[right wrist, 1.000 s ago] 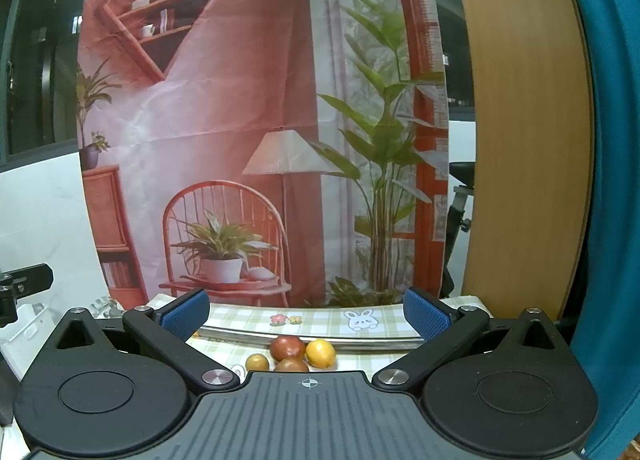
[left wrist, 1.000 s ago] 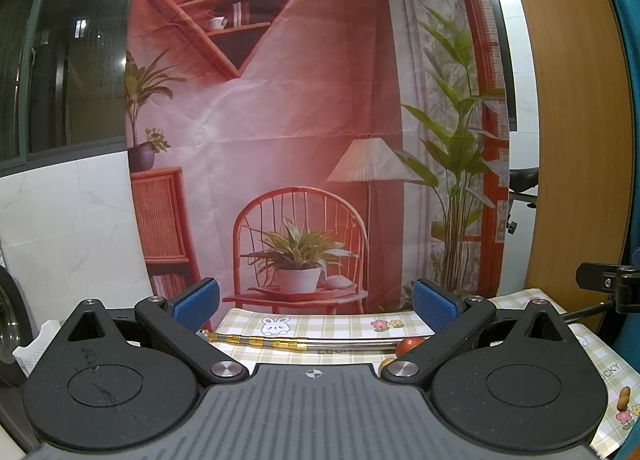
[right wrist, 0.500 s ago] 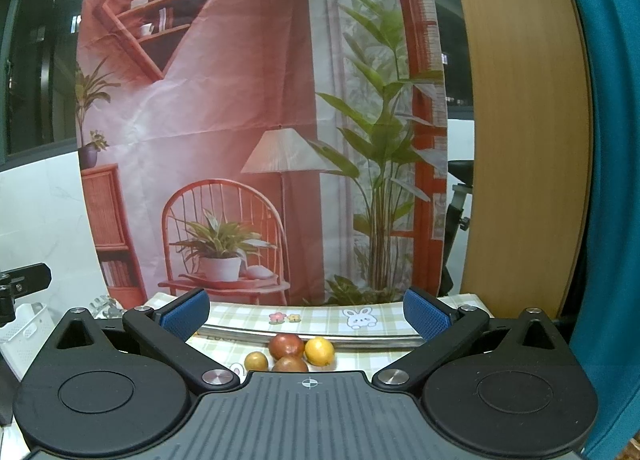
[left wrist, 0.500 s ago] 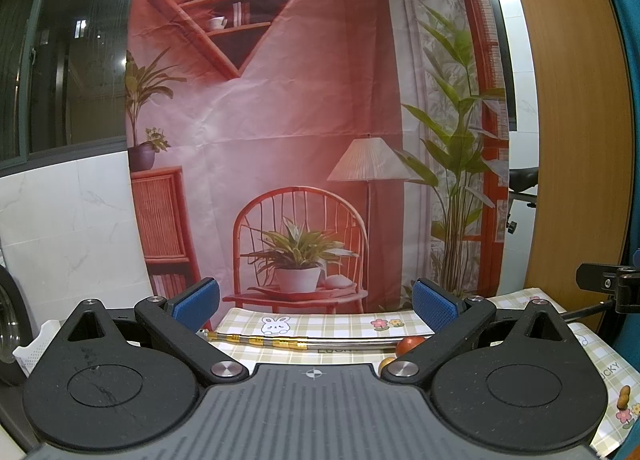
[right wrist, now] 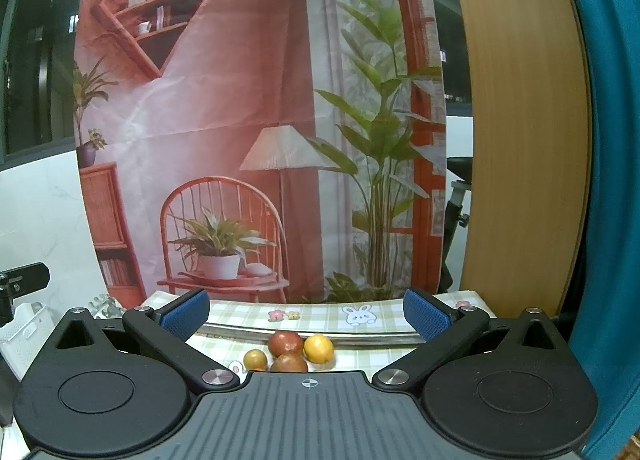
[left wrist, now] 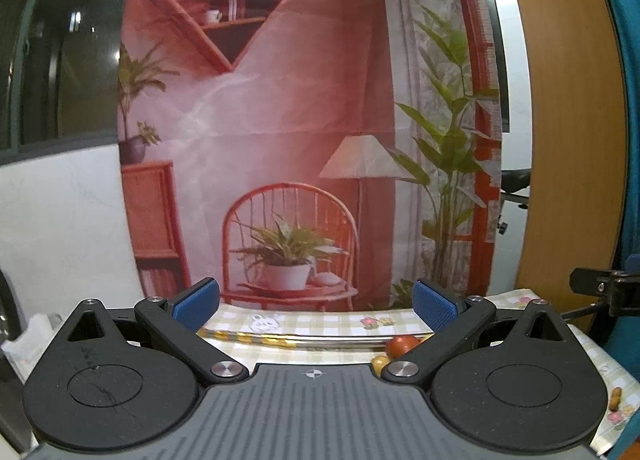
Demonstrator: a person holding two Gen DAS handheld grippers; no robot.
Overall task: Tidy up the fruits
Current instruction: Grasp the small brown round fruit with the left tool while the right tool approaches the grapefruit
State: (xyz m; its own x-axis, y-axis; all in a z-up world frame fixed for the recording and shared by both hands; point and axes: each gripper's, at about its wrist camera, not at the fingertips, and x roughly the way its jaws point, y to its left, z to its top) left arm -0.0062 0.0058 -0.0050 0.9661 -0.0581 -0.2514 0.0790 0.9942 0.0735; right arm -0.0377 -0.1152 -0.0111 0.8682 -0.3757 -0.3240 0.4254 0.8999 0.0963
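In the right wrist view a red fruit [right wrist: 285, 343], a yellow-orange fruit [right wrist: 319, 348], a small yellowish fruit [right wrist: 255, 358] and a reddish-brown fruit [right wrist: 289, 363] lie together on the checkered tablecloth [right wrist: 380, 352], just ahead of my body. My right gripper [right wrist: 306, 312] is open and empty above them. In the left wrist view a red fruit [left wrist: 402, 344] and a small yellow fruit [left wrist: 380, 360] show beside the right finger. My left gripper [left wrist: 316, 306] is open and empty.
A metal rail or tray rim [right wrist: 360, 336] runs across the table behind the fruit; it also shows in the left wrist view [left wrist: 300, 342]. A printed backdrop [left wrist: 300, 119] hangs at the table's far edge. A wooden panel [right wrist: 528, 139] stands right. A white basket [right wrist: 24, 324] sits left.
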